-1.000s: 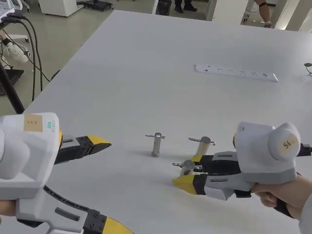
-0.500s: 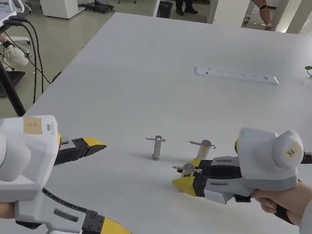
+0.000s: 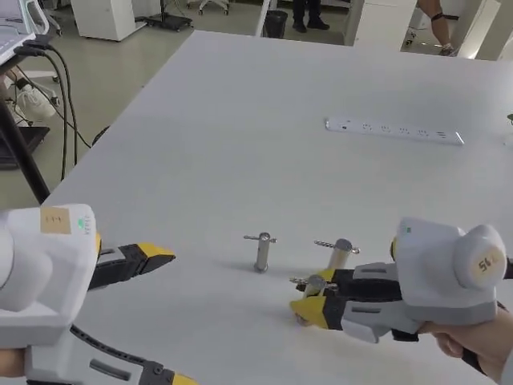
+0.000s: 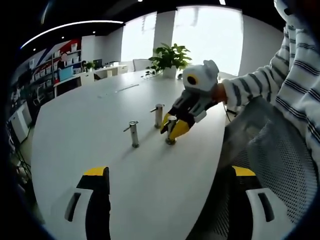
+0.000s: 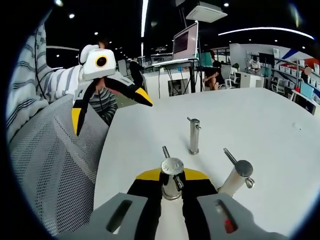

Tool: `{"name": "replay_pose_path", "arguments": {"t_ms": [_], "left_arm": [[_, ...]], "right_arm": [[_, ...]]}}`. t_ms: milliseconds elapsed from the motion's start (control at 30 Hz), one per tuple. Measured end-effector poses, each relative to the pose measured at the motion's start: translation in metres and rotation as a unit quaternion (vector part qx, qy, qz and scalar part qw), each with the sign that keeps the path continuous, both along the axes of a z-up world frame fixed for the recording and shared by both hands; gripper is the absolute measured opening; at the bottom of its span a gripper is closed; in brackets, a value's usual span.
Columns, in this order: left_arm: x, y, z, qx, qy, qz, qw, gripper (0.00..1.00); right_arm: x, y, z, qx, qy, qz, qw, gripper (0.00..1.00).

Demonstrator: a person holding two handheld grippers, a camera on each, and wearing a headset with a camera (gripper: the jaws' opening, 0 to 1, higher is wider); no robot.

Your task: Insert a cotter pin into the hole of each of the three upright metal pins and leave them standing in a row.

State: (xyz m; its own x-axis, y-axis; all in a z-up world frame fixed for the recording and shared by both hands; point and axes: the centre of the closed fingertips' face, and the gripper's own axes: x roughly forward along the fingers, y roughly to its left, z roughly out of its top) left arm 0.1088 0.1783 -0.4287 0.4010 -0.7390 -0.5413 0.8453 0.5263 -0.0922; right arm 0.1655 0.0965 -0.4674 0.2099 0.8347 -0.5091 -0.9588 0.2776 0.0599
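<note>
Three short metal pins stand close together on the white table point(image 3: 240, 144), each with a cotter pin through its top. The left pin point(image 3: 262, 253) point(image 5: 194, 135) point(image 4: 133, 134) stands free, and so does the far right pin point(image 3: 341, 254) point(image 5: 239, 175) point(image 4: 159, 115). My right gripper point(image 3: 309, 303) point(image 5: 171, 192) point(image 4: 175, 129) is shut on the nearest pin point(image 3: 313, 285) point(image 5: 171, 177) point(image 4: 171, 131), low on its shaft. My left gripper point(image 3: 164, 317) point(image 4: 168, 172) point(image 5: 110, 107) hangs open to the left of the pins, with nothing between its jaws.
A white power strip point(image 3: 393, 131) lies far back on the table. The table's left edge point(image 3: 104, 136) drops to a floor with cables. A mesh chair back point(image 5: 55, 165) and a striped sleeve point(image 4: 280, 75) sit near the front edge. A potted plant point(image 4: 167, 57) stands at the far end.
The head camera has tilted, shifting the whole picture down. My right gripper stays shut on the near pin. The left gripper has drifted slightly left, away from the pins.
</note>
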Motion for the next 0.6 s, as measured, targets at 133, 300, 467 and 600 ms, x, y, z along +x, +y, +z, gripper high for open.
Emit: {"name": "replay_pose_path", "arguments": {"t_ms": [133, 300, 467, 600], "left_arm": [[-0.001, -0.002, 0.000, 0.002, -0.004, -0.003, 1.0000, 0.99], [0.000, -0.002, 0.000, 0.005, -0.005, -0.003, 1.0000, 0.99], [0.000, -0.002, 0.002, 0.008, -0.007, -0.002, 0.9999, 0.99], [0.001, -0.003, 0.004, 0.008, -0.010, -0.002, 0.9999, 0.99]], "right_arm": [[-0.002, 0.001, 0.000, -0.008, -0.018, 0.015, 0.9997, 0.09], [-0.001, 0.001, 0.000, -0.006, -0.020, 0.009, 0.9997, 0.08], [-0.005, -0.004, 0.001, -0.007, -0.013, 0.010, 0.9998, 0.08], [-0.010, -0.009, 0.005, -0.005, -0.012, 0.015, 0.9998, 0.08]]}}
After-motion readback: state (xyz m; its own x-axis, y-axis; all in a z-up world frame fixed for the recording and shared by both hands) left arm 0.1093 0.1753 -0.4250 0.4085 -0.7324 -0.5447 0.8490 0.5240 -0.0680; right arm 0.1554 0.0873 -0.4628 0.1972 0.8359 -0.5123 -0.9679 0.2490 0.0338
